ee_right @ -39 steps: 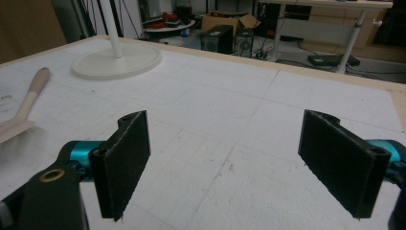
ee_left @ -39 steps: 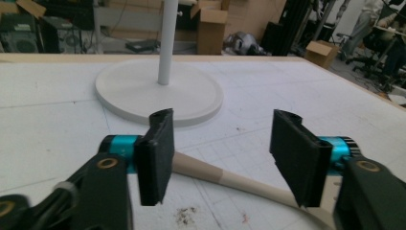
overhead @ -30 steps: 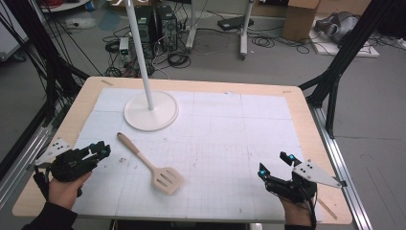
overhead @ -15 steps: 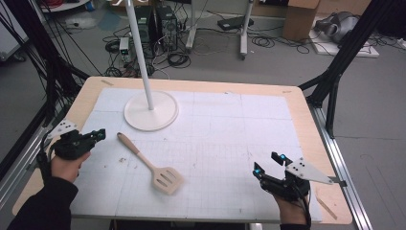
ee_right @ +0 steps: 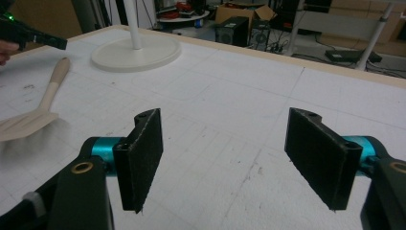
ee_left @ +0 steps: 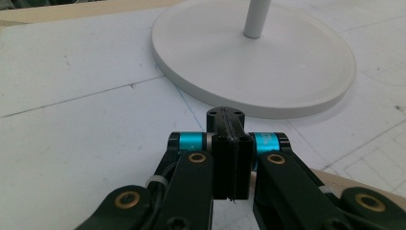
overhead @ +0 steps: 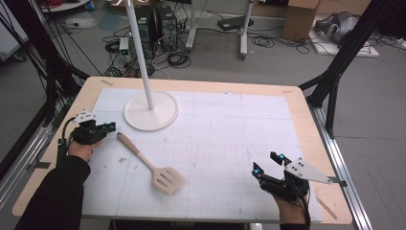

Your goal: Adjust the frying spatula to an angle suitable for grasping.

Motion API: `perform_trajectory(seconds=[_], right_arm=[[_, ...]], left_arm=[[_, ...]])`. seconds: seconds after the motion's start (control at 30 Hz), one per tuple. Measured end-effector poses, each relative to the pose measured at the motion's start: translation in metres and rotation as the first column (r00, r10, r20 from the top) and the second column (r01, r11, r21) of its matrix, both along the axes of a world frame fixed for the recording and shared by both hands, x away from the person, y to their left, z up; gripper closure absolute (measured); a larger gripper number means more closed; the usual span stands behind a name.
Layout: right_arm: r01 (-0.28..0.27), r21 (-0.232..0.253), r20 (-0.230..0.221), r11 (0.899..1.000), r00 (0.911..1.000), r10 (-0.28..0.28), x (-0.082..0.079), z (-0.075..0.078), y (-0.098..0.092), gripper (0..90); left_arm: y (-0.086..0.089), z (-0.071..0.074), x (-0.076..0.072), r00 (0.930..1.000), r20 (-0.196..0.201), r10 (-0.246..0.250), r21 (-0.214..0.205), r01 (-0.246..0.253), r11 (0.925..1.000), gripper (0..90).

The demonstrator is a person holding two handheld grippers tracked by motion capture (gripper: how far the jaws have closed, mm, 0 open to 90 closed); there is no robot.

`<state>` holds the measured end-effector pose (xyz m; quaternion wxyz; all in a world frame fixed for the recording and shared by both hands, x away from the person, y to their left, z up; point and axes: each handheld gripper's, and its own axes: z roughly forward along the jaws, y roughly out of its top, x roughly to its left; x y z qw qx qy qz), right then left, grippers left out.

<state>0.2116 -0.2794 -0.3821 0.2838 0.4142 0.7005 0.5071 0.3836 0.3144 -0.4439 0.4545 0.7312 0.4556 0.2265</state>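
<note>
A pale wooden spatula [overhead: 148,160] lies flat on the white mat, handle toward the far left; it also appears at the left edge [ee_right: 45,103] of the right gripper view. My left gripper [overhead: 109,127] hovers just left of the handle's end, its black jaws pressed together on nothing [ee_left: 226,117], pointing at the white stand base [ee_left: 268,62]. My right gripper [overhead: 265,163] sits near the front right corner. Its jaws stand wide apart [ee_right: 224,115] after just closing a little, with only bare mat between them.
A white round stand base [overhead: 151,111] with an upright pole [overhead: 141,48] stands at the back left of the mat [overhead: 230,129]. The wooden table edge [overhead: 306,124] frames the mat. Black frame legs and cables lie beyond the table.
My left hand has moved away from the front edge toward the stand base, and its jaws have shut. The right hand has kept its place. The spatula has not moved.
</note>
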Motion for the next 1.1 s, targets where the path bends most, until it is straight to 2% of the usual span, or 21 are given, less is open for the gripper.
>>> perform_trajectory(seconds=[0.03, 0.13, 0.27, 0.43, 0.5, 0.77, 0.97, 1.1], right_arm=[[-0.001, 0.0, 0.0, 1.0, 1.0, 0.001, 0.0001, 0.0, 0.0001, 28.3], [-0.005, 0.0, -0.004, 1.0, 1.0, 0.005, 0.0, 0.0002, 0.0008, 28.3], [-0.009, -0.002, 0.0, 1.0, 1.0, 0.009, -0.0001, 0.0003, 0.002, 28.3], [-0.005, 0.0, 0.002, 1.0, 1.0, 0.005, -0.001, 0.0009, 0.001, 28.3], [-0.004, 0.0, 0.003, 1.0, 1.0, 0.004, -0.0013, 0.0011, 0.0003, 28.3], [-0.004, 0.002, -0.001, 1.0, 1.0, 0.004, -0.001, 0.0009, 0.0004, 28.4], [-0.006, 0.003, -0.001, 1.0, 1.0, 0.006, -0.0008, 0.0008, 0.0008, 28.4], [-0.027, -0.004, -0.008, 1.0, 0.9996, 0.027, -0.0001, 0.0003, 0.0031, 30.1]], left_arm=[[-0.0008, -0.0015, 0.0008, 1.0, -0.008, 0.002, -0.004, -0.002, 1.0, 89.6], [-0.0042, -0.0047, 0.0022, 0.9993, -0.038, 0.0, 0.039, 0.002, 0.9992, 89.6], [-0.005, -0.005, 0.003, 0.9989, -0.045, 0.006, 0.046, -0.004, 0.9989, 89.5], [-0.0083, -0.0053, 0.0031, 0.9986, -0.049, -0.02, 0.07, 0.023, 0.9973, 89.5], [-0.0071, -0.005, 0.0031, 0.998, -0.061, -0.02, 0.067, 0.024, 0.9974, 89.5], [-0.0069, -0.0059, 0.0012, 0.995, -0.098, -0.018, 0.109, 0.029, 0.9937, 89.6], [-0.0084, -0.0049, -0.0005, 0.994, -0.104, -0.035, 0.126, 0.048, 0.9909, 89.6], [-0.0103, -0.0039, -0.002, 0.9931, -0.107, -0.048, 0.142, 0.063, 0.9878, 89.6]])
